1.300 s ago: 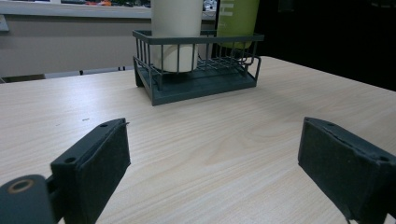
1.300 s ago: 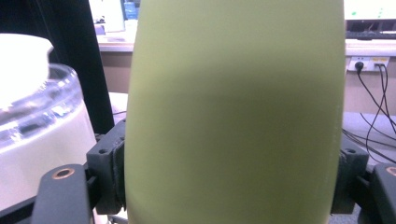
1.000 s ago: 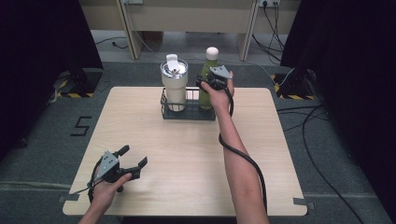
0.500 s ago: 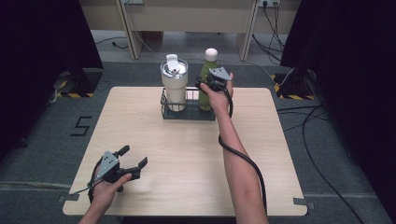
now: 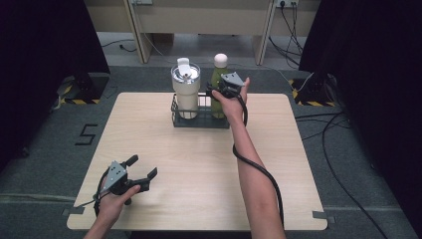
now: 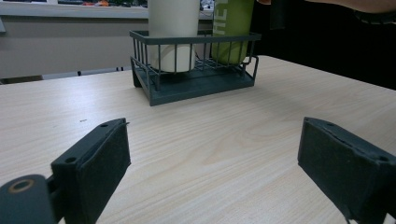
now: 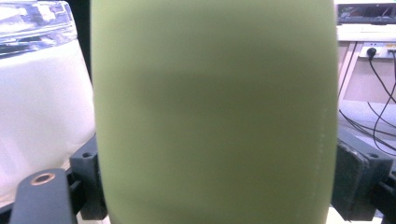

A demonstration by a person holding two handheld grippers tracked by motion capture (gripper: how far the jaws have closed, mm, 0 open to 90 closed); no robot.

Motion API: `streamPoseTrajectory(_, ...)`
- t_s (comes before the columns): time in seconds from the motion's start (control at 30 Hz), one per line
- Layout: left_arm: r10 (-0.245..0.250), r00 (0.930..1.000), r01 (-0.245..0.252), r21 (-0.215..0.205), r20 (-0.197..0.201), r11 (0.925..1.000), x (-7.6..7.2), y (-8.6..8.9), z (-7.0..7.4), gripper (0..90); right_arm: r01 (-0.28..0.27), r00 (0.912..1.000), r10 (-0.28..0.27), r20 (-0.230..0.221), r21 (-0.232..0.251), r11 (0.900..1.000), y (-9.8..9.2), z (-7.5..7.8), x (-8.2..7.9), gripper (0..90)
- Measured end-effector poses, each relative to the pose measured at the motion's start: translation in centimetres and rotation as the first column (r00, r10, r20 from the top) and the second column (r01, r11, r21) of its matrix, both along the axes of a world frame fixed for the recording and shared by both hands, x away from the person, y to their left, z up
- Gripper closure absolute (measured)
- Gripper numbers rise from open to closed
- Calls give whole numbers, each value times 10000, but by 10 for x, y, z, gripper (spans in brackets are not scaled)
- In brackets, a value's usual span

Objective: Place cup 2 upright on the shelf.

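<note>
A green bottle (image 5: 219,72) with a white cap stands in the right half of a dark wire basket (image 5: 199,122) at the table's far side, beside a white tumbler (image 5: 185,89) with a clear lid. My right gripper (image 5: 215,94) reaches around the bottle from the right. Its jaws have just been opening and now stand open, with the bottle (image 7: 215,112) between them. Near the front left corner my left gripper (image 5: 143,166) is held just above the table, open with nothing in it, and it faces the basket (image 6: 196,86).
The pale wooden table (image 5: 199,164) stretches between the basket and the left gripper. A black cable trails along the right forearm (image 5: 254,169). Beyond the table are desk legs, floor cables and dark curtains on both sides.
</note>
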State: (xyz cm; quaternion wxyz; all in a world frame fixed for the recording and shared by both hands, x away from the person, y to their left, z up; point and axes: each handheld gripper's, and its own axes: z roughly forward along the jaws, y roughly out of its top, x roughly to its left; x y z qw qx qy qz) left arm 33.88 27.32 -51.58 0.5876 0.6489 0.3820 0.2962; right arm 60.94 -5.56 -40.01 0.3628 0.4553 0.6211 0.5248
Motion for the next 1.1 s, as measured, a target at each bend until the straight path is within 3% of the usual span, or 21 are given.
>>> streamPoseTrajectory(0.6, -38, 10000, 38, 39, 5, 10000, 0, -2, 0, 85, -300, 9991, 306, 280, -200, 9993, -5, 6, -17, 78)
streamPoseTrajectory(1.1, -19, 10000, 18, 86, 26, 10000, -1, -2, 0, 85, -452, 9988, 458, 167, -365, 9983, -11, 3, -35, 73)
